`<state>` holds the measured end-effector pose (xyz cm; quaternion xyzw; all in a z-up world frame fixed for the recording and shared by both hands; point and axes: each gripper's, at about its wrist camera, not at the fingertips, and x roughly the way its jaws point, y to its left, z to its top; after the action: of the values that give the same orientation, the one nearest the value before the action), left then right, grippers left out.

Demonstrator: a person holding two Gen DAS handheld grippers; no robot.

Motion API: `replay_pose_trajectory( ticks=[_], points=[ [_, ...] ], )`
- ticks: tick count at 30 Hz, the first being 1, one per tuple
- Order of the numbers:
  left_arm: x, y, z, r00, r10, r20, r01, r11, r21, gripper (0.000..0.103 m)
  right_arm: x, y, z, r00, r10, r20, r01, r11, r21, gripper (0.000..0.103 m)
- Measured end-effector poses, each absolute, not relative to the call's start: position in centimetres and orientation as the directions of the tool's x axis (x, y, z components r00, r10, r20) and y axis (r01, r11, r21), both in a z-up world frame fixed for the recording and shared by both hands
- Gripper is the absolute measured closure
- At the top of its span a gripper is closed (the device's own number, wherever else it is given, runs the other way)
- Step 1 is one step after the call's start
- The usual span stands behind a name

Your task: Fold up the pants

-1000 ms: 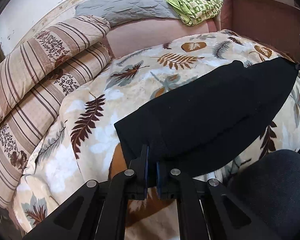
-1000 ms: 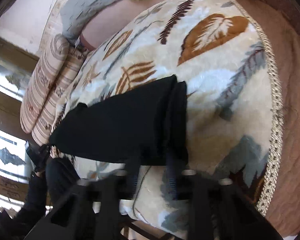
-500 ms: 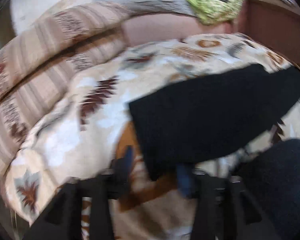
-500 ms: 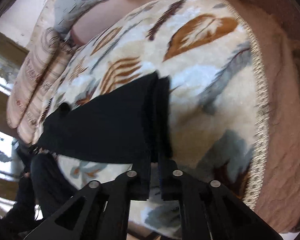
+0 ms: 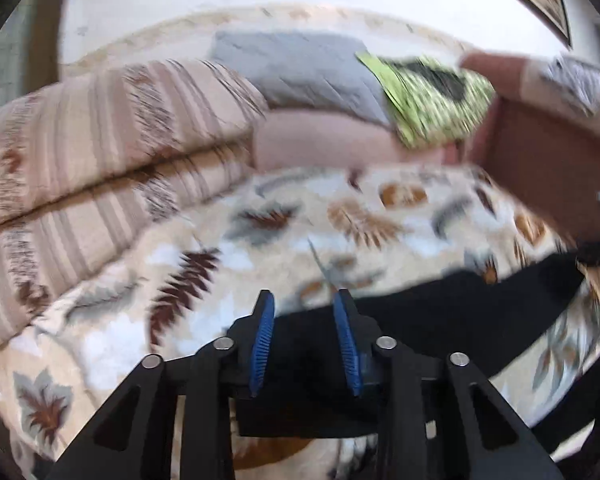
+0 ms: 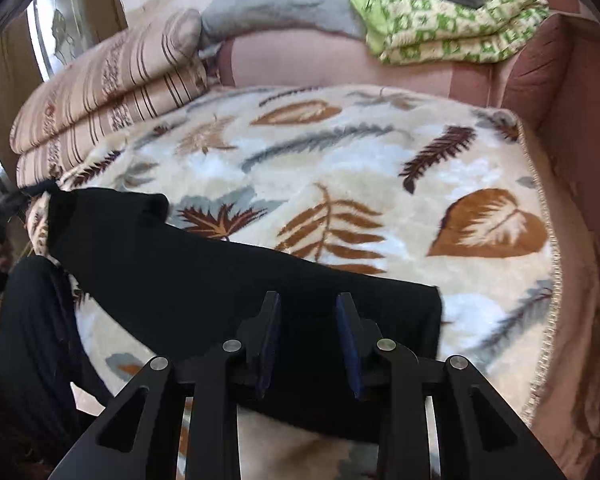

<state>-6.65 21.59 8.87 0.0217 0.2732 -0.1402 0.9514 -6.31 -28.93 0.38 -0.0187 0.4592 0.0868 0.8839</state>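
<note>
The pants (image 6: pixel 204 280), black and already doubled into a long band, lay across the near part of the leaf-patterned blanket (image 6: pixel 340 168) on the sofa, one end below each camera. The cloth was judged light, limp and prone to sliding on the plush pile; the soundest hold would be at the end corners, pinching all layers together. The left gripper (image 5: pixel 304 340) stood with fingers parted, nothing between the blue pads (image 5: pixel 260 344), hovering above the band's end; that view was blurred. The right gripper (image 6: pixel 308 340) was likewise spread and unladen, poised over the opposite end; contact with the fabric could not be confirmed.
</note>
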Motion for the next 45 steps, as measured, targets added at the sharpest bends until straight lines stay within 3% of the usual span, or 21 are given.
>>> replay_pose_trajectory(
  ticks=[4, 7, 9, 11, 16, 19, 22, 29, 36, 39, 45],
  points=[
    [-9.3, 22.7, 10.3, 0.838, -0.275, -0.472, 0.268, 0.96, -0.082, 0.058, -5.8, -28.9, -0.1, 0.581, 0.177, -0.795, -0.182, 0.98, 0.085, 0.074],
    [-9.3, 21.0, 8.1, 0.753, -0.346, -0.559, 0.36, 0.929, -0.091, 0.058, -5.0, -26.3, -0.1, 0.569, 0.236, -0.788, -0.257, 0.961, 0.102, 0.071],
    [-7.8, 19.8, 4.7, 0.659, -0.331, -0.676, 0.396, 0.916, -0.063, 0.065, -4.5, -22.9, 0.5, 0.559, 0.328, -0.762, -0.371, 0.92, 0.124, 0.071],
    [-6.2, 19.4, 0.9, 0.584, -0.264, -0.768, 0.38, 0.924, -0.029, 0.078, -4.1, -19.8, 1.1, 0.548, 0.407, -0.731, -0.454, 0.878, 0.148, 0.071],
    [-4.4, 20.3, -1.0, 0.6, -0.228, -0.767, 0.302, 0.952, -0.047, 0.084, -2.3, -10.3, 0.4, 0.459, 0.547, -0.7, -0.615, 0.765, 0.194, 0.071],
    [-3.1, 19.9, -1.5, 0.631, -0.146, -0.762, 0.239, 0.971, 0.013, 0.079, -0.2, -6.3, -2.4, 0.426, 0.492, -0.759, -0.617, 0.772, 0.154, 0.073],
    [-2.1, 19.2, -1.7, 0.63, -0.124, -0.767, 0.188, 0.982, -0.005, 0.078, 2.1, -4.8, -5.5, 0.466, 0.343, -0.816, -0.56, 0.828, 0.028, 0.077],
    [1.3, 17.6, -2.6, 0.626, -0.085, -0.775, 0.161, 0.987, 0.021, 0.077, 3.2, -5.2, -6.0, 0.488, 0.34, -0.804, -0.525, 0.85, 0.041, 0.063],
    [1.2, 17.2, -2.6, 0.624, -0.056, -0.78, 0.146, 0.988, 0.047, 0.077, 3.1, -4.9, -3.3, 0.509, 0.418, -0.752, -0.535, 0.838, 0.104, 0.063],
    [1.3, 17.1, -2.6, 0.62, -0.049, -0.783, 0.145, 0.988, 0.054, 0.077, 5.2, -3.4, -6.4, 0.436, 0.283, -0.854, -0.456, 0.888, 0.061, 0.059],
    [1.4, 17.1, -2.7, 0.619, -0.049, -0.784, 0.138, 0.989, 0.047, 0.078, 5.7, -3.6, -6.2, 0.442, 0.296, -0.847, -0.397, 0.911, 0.112, 0.057]
  ],
)
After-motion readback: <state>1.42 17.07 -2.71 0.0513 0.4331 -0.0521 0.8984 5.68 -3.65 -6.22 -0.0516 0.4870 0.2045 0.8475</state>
